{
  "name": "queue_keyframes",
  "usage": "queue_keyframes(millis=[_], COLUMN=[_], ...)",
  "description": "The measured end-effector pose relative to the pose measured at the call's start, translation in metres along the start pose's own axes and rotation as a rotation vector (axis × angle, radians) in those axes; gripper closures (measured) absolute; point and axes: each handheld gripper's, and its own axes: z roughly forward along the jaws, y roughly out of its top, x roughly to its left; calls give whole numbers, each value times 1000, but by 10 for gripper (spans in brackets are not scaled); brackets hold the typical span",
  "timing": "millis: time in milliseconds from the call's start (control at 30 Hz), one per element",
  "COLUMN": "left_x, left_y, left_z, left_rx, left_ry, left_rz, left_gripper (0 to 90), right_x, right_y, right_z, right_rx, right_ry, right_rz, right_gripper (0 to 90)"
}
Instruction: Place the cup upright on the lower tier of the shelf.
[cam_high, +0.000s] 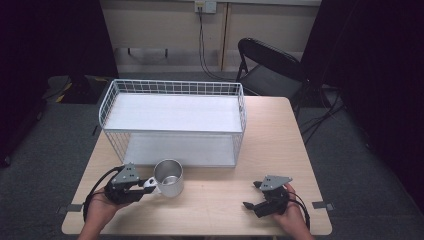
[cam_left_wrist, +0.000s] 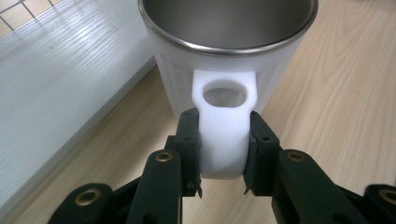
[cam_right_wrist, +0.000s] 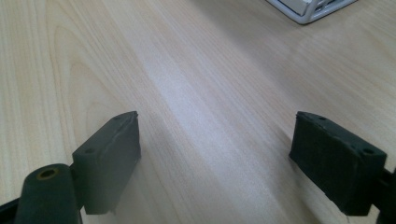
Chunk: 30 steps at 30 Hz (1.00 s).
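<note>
A: Why the handle? 
B: Left gripper (cam_left_wrist: 223, 179) pinches the white steel-lined mug (cam_high: 168, 178) there, upright on the wooden surface (cam_high: 220, 210) before the white wire rack (cam_high: 172, 122).
A: Right gripper (cam_right_wrist: 229, 158)? 
B: Spread, idle.

Mug (cam_left_wrist: 224, 42): brushed metal inside with a polished rim, glossy white outer wall, smooth white plastic handle (cam_left_wrist: 223, 135). Table (cam_right_wrist: 196, 93) is matt pale wood-grain laminate. Rack (cam_high: 172, 122) is white-coated wire with smooth white shelves.
</note>
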Motion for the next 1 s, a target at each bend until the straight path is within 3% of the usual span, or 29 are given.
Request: queue_keyframes(millis=[100, 300, 467, 533, 1000], left_x=[2, 1, 1, 0, 2], left_y=[2, 4, 4, 6, 6], left_z=[-1, 7, 10, 10, 7], left_rx=[-26, 0, 22, 34, 20], left_ry=[-10, -27, -30, -24, 9], left_rz=[-26, -27, -12, -1, -43], left_gripper=[616, 590, 705, 711, 717], right_x=[0, 0, 0, 0, 0], right_y=[0, 0, 0, 0, 0], right_z=[0, 0, 0, 0, 0], right_rx=[0, 0, 0, 0, 0], right_ry=[-1, 0, 0, -1, -1], right_rz=[0, 0, 0, 0, 0], right_gripper=[152, 152, 152, 152, 152])
